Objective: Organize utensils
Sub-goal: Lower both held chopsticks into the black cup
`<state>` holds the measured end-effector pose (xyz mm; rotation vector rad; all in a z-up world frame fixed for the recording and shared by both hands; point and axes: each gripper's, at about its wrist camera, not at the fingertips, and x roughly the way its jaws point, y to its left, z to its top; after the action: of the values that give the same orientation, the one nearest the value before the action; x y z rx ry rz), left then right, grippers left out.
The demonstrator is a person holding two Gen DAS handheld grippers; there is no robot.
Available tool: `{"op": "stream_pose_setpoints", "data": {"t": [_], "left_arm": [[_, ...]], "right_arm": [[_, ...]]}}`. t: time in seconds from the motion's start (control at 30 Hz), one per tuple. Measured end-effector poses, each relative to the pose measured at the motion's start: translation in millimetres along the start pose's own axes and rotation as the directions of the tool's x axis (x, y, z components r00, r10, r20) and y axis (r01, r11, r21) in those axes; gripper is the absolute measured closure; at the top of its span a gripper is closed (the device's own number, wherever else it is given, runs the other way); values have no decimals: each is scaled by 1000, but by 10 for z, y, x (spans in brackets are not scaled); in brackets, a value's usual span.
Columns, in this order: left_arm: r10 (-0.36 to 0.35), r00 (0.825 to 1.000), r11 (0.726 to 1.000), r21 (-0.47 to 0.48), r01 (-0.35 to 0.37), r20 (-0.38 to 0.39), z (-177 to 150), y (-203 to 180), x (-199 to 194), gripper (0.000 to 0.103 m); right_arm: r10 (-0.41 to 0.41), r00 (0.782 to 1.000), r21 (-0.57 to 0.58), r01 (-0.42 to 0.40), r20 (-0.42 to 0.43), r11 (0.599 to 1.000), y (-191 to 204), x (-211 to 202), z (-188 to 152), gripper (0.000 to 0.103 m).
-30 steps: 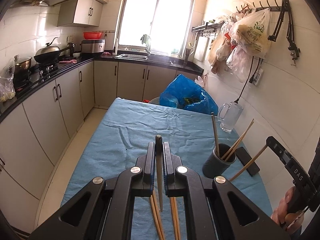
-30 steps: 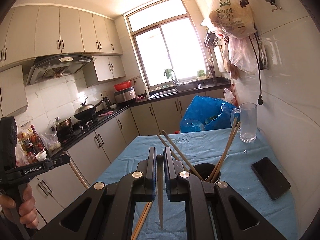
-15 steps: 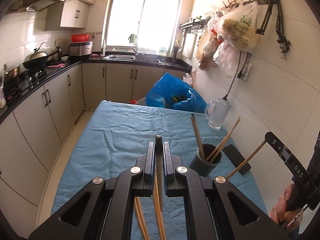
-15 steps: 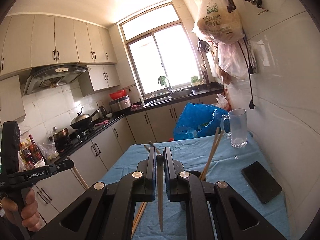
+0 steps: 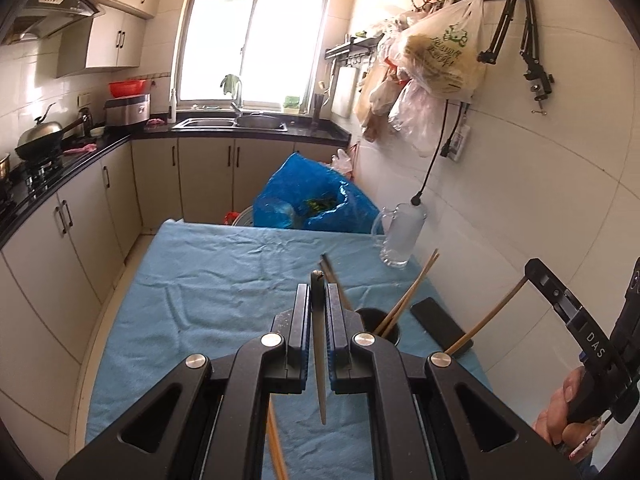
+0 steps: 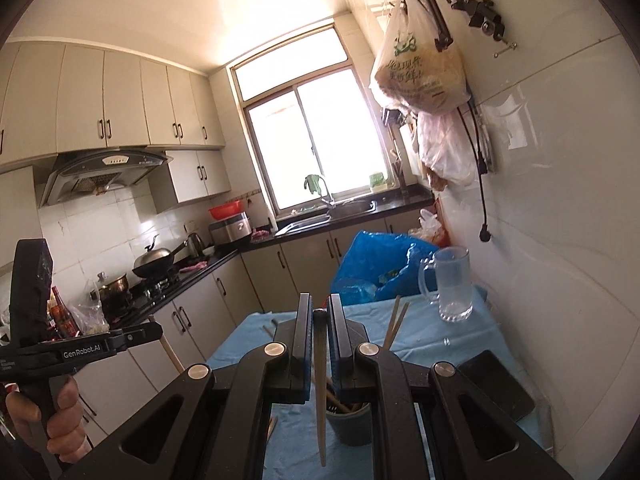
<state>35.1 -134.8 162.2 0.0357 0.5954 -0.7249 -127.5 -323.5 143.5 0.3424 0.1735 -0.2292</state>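
each gripper's jaws pinch one chopstick: left gripper (image 5: 319, 300) its chopstick (image 5: 319, 360), right gripper (image 6: 319, 320) another chopstick (image 6: 320, 392). the cup (image 6: 349, 420) of chopsticks is half hidden behind the right jaws. a blue cloth (image 5: 224, 280) covers the surface, kitchen cabinets (image 5: 52, 240) beyond.

Black hand-held gripper (image 5: 319, 296), silver screws

One holder (image 5: 378, 325), one mug (image 5: 401, 236), one phone (image 5: 439, 323).

Tabletop cloth (image 5: 224, 280): light blue, plain.
Tongs (image 5: 319, 320): black, blue-padded.
Chopsticks (image 5: 404, 304): tan, dark-tipped.
Cup (image 6: 352, 424): dark grey.
Bag (image 5: 312, 196): bright blue.
Phone (image 5: 438, 326): black.
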Motion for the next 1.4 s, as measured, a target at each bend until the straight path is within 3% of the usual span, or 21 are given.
{"op": "stream_pose_setpoints", "data": {"t": [0.43,0.73,1.4], "left_arm": [[-68,997,998,17,68,43,465,-328,90,97],[-58,996,997,45,54,70,702,-575,349,97],[-27,998,999,-20,26,-56,318,-318,1078,97]], "right_arm": [[-25,997,-6,26,71,1000,-121,36,494,95],[-40,995,4,40,90,999,-204,307,717,95],[-82,994,41,85,-74,996,-527,975,256,95]]}}
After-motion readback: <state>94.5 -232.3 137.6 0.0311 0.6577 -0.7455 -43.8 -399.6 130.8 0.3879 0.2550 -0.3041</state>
